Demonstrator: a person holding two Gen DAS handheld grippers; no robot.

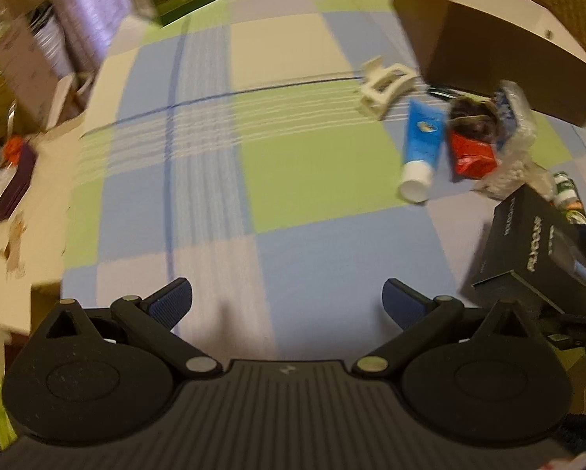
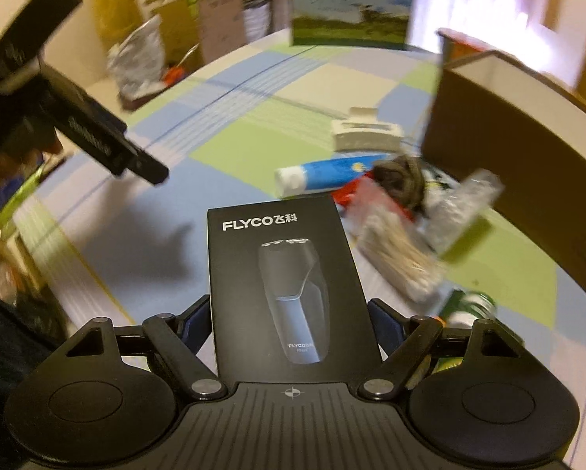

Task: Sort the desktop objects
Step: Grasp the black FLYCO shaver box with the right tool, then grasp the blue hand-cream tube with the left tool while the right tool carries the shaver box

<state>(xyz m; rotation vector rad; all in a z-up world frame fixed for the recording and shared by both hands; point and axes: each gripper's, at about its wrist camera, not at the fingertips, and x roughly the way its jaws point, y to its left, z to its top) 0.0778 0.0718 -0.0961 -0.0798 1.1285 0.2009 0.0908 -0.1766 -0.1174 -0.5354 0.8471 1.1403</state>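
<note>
the right tongs (image 2: 289, 325) are clenched on the black flyco shaver box (image 2: 289, 293) at lower centre of the right wrist frame, lifted clear of the checked tabletop (image 2: 144, 211) probably for sorting, while the left tongs (image 1: 287, 297) hang released and empty.

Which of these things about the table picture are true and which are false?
1. The right hand-held gripper holds a black box. True.
2. The left hand-held gripper holds the blue tube. False: it is open and holds nothing.
3. The blue tube has a white cap. True.
4. The white hair clip lies inside the brown box. False: it lies on the checked tablecloth, beside the box.
5. The tablecloth is plain red. False: it has blue, green and cream squares.
</note>
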